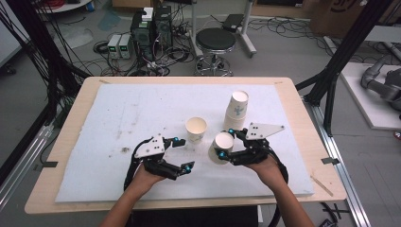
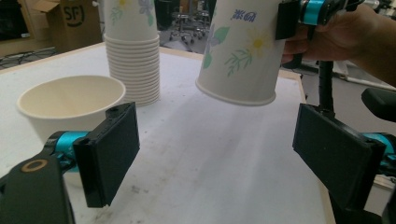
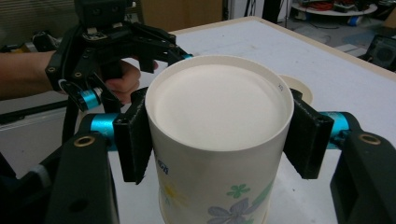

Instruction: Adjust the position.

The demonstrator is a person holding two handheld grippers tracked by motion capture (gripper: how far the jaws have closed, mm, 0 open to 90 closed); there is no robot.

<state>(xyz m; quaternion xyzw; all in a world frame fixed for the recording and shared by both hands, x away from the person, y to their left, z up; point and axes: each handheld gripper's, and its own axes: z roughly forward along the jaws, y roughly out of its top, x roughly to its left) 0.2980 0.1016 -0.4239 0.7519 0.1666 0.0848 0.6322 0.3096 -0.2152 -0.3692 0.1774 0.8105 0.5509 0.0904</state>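
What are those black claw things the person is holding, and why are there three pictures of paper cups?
The claws are hand-held grippers, one per hand. One camera looks down from above; a small camera rides on each claw. The right gripper is squeezing an upside-down flowered paper cup, lifted off the table, as the left claw's camera shows. The left gripper is open and holds nothing. On the white mat stand a plain open cup and a stack of upside-down cups.
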